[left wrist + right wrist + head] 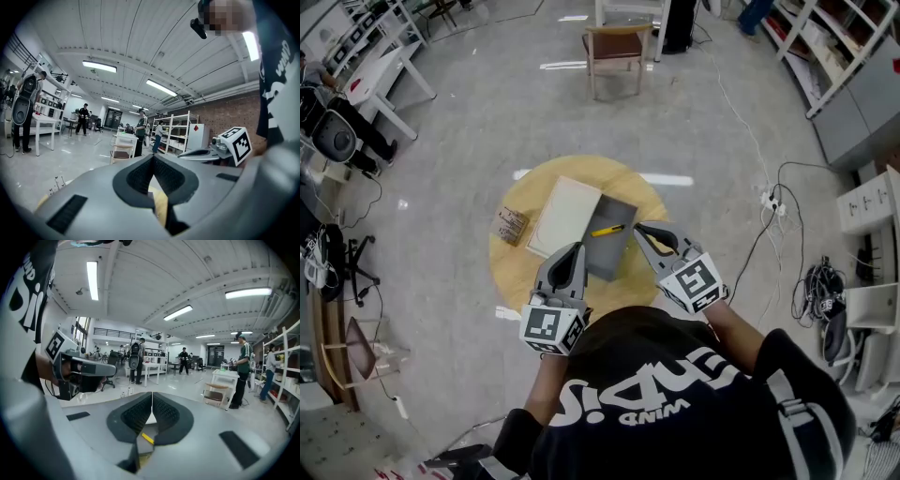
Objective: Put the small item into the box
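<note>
On a round wooden table point(520, 258) lies an open box with a grey tray point(615, 251) and a cream lid point(565, 216) folded out to its left. A small yellow item point(607, 229) rests across the tray's far part; the right gripper view also shows the yellow item point(147, 438) through the gap under the jaws. My left gripper point(578, 247) hovers at the tray's near left edge, shut and holding nothing. My right gripper point(639, 229) is just right of the yellow item, also shut and holding nothing. In their own views, the left gripper point(153, 157) and right gripper point(152, 393) have tips that meet.
A small brown packet point(512, 225) lies on the table left of the lid. A wooden chair point(617, 47) stands beyond the table. White shelving point(825, 47) and a power strip point(772, 201) with cables are at the right, and white desks point(380, 70) at the far left.
</note>
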{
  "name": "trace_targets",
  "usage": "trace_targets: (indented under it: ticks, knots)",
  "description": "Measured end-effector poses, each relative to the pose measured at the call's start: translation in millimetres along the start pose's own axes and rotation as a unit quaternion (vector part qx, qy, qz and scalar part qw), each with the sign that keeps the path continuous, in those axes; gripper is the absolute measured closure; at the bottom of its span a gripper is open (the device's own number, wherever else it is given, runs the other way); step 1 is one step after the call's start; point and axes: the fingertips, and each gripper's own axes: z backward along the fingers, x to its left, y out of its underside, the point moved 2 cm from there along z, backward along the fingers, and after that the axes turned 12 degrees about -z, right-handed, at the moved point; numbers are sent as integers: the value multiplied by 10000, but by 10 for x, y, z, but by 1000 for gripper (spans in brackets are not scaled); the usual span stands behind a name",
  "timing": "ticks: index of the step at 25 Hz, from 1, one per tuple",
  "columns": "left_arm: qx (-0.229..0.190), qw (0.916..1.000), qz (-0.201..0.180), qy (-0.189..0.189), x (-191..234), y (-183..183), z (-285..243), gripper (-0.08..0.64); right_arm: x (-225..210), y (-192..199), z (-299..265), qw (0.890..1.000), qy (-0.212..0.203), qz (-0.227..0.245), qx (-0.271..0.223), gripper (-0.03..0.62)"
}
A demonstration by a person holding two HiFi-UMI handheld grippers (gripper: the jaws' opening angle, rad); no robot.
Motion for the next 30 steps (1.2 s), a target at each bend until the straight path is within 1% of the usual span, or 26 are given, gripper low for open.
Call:
trace_targets:
  ticks: [4, 8, 11, 14, 20, 30]
  knots:
    - [-27, 10000, -26, 16, -37, -33, 40, 551, 0, -36, 220, 9988, 223, -305, -319, 586]
    - [-55, 10000, -55, 7, -61, -5, 72, 551, -47, 32, 381, 9957, 350, -648, -563, 587]
    - [-38, 10000, -63, 12, -94, 18, 80, 551, -125, 62, 493, 9928, 526, -804, -711, 588]
    - [-30, 10000, -65, 27, -135, 12, 74, 551, -185, 52, 579, 9906, 688, -859, -815, 588]
    - [-45, 9999, -99, 40, -195, 27, 88, 551, -187, 43, 648, 9884, 856, -834, -938, 589]
    - [-6, 9999, -126, 9, -218, 27, 144, 551, -144, 37, 663, 9888, 791, -828, -956, 589]
